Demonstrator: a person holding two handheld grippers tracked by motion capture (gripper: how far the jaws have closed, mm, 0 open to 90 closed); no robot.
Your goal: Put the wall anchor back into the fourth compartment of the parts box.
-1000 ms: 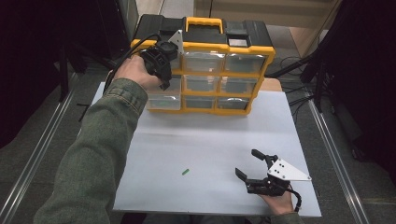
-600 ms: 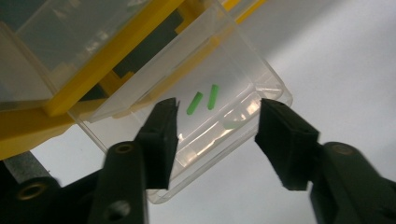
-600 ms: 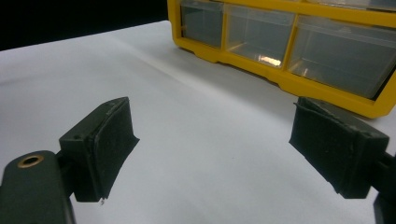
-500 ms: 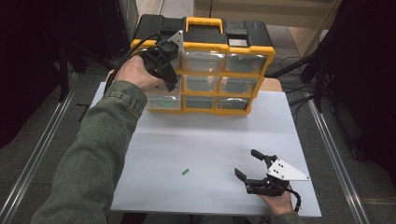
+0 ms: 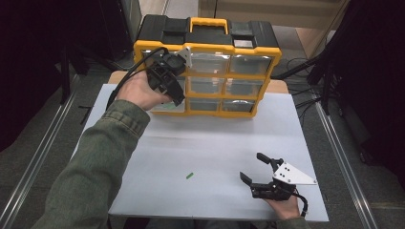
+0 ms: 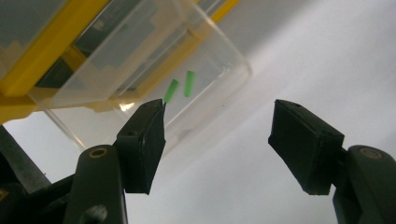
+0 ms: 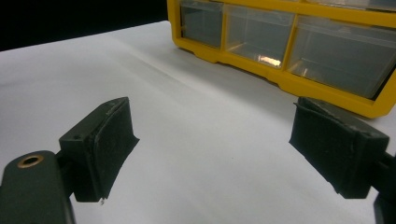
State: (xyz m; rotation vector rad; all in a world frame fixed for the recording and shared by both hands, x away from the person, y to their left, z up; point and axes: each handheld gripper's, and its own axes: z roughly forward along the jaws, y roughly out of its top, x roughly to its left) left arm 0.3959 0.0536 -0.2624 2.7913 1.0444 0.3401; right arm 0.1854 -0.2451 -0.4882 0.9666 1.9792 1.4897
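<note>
Two green pieces (image 6: 180,87) already lie in the pulled-out clear drawer (image 6: 140,74) at the table's far-left corner below the open left gripper (image 5: 168,85); one green piece (image 5: 189,175) remains mid-table near the open right gripper (image 5: 253,168).

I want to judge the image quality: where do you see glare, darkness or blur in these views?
High view: dark surroundings, evenly lit white table sheet. Left gripper view: a bright glint on the clear plastic drawer, whose two small green pieces look slightly soft. Right gripper view: a glare spot on a drawer of the yellow and black organiser box, black background at upper left.
</note>
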